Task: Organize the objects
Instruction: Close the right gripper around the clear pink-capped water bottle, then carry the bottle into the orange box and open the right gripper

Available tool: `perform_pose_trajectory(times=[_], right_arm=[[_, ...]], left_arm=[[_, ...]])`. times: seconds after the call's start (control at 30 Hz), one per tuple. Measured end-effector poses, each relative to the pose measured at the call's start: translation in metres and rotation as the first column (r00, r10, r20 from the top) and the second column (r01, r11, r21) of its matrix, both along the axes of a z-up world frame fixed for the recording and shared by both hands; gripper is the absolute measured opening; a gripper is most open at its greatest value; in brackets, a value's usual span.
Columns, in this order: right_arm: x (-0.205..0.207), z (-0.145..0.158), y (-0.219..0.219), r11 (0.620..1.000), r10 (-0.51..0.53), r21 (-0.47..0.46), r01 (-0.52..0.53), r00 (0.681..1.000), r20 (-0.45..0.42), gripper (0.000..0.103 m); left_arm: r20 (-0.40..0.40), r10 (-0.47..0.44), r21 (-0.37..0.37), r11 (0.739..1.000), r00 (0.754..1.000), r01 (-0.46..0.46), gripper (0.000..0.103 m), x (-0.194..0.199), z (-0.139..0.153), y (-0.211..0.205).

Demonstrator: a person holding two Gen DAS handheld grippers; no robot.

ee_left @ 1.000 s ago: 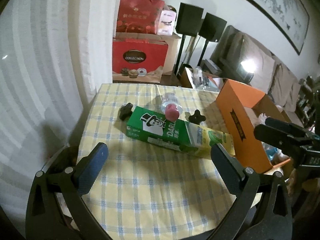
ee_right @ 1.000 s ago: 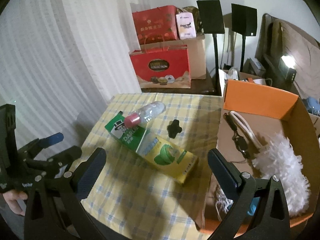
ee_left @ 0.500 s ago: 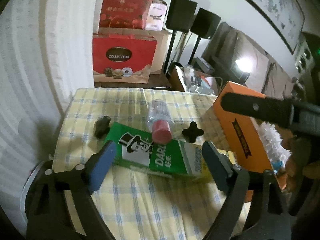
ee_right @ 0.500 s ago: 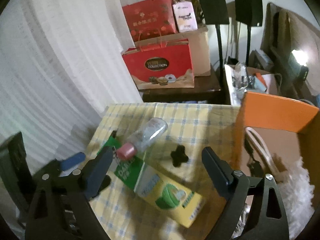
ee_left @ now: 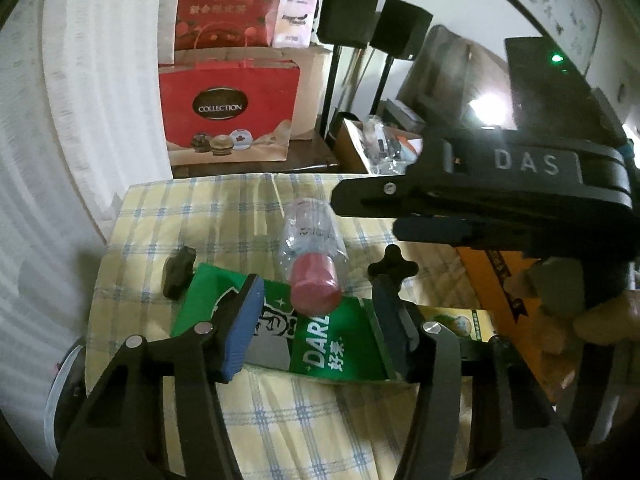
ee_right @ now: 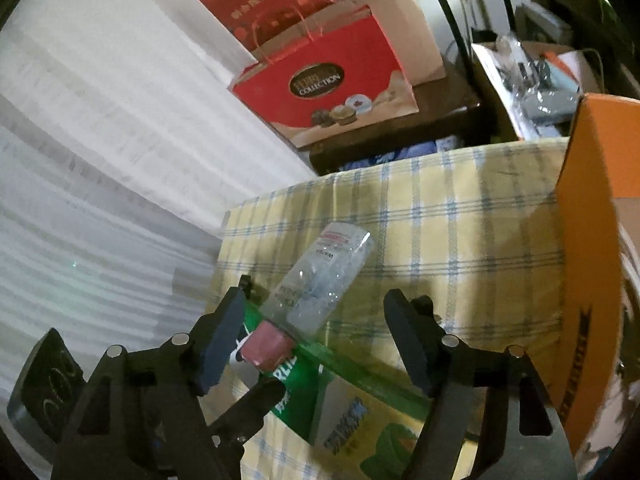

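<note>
1. One checked yellow tablecloth [ee_left: 208, 216] is spread across the middle of both views, and every loose item is carried on it.
2. An orange box [ee_right: 592, 208] is seen at the right edge of the right wrist view, standing on the cloth beside the other items.
3. A green and yellow carton [ee_left: 340, 344] is laid flat at the lower centre of the left wrist view, with its green end towards the left.
4. A clear bottle [ee_right: 324, 280] with a pink cap [ee_right: 266, 348] is laid on its side at frame centre, its capped end propped on the carton's green end.
5. The left gripper [ee_left: 316, 320] is held with its fingers apart, one on either side of the carton's green end; contact cannot be judged.
6. The right gripper [ee_right: 316, 340] is also spread wide, with the bottle's capped end between its fingers.
7. Two small black knobs [ee_left: 178, 272] [ee_left: 392, 266] are set on the cloth, one just left of the carton and one to the bottle's right.
</note>
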State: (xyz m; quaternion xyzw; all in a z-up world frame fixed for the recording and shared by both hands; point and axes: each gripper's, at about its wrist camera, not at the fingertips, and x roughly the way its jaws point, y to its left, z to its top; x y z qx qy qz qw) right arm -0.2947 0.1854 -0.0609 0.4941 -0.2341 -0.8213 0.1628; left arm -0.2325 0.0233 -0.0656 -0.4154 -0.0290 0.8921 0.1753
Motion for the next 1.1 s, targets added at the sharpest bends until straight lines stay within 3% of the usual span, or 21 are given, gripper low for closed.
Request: perform_pose_trajectory(times=[0.13, 0.23, 0.53, 0.73, 1.1], right_arm=[[-0.01, -0.009, -0.003, 1.0, 0.005, -0.028, -0.005, 1.0, 0.025, 0.071], [-0.019, -0.016, -0.007, 0.999, 0.009, -0.04, -0.007, 0.998, 0.061, 0.061], [-0.031, -0.036, -0.01, 0.989, 0.002, -0.146, 0.024, 0.985, 0.175, 0.06], [-0.033, -0.05, -0.01, 0.983, 0.006, -0.179, 0.034, 0.976, 0.218, 0.057], [-0.02, -0.03, -0.009, 0.985, 0.011, -0.173, 0.014, 0.99, 0.143, 0.054]], left_arm=[[0.007, 0.004, 0.002, 1.0, 1.0, -0.004, 0.051, -0.006, -0.004, -0.001], [0.014, 0.004, 0.015, 1.0, 1.0, -0.004, 0.048, -0.007, -0.006, -0.002], [0.021, -0.003, 0.018, 1.0, 1.0, 0.002, 0.028, -0.013, -0.011, 0.002], [0.036, 0.0, 0.049, 0.999, 0.999, -0.002, 0.026, -0.016, -0.013, 0.0], [-0.016, 0.003, 0.073, 0.997, 1.0, -0.001, 0.026, -0.003, 0.004, 0.003]])
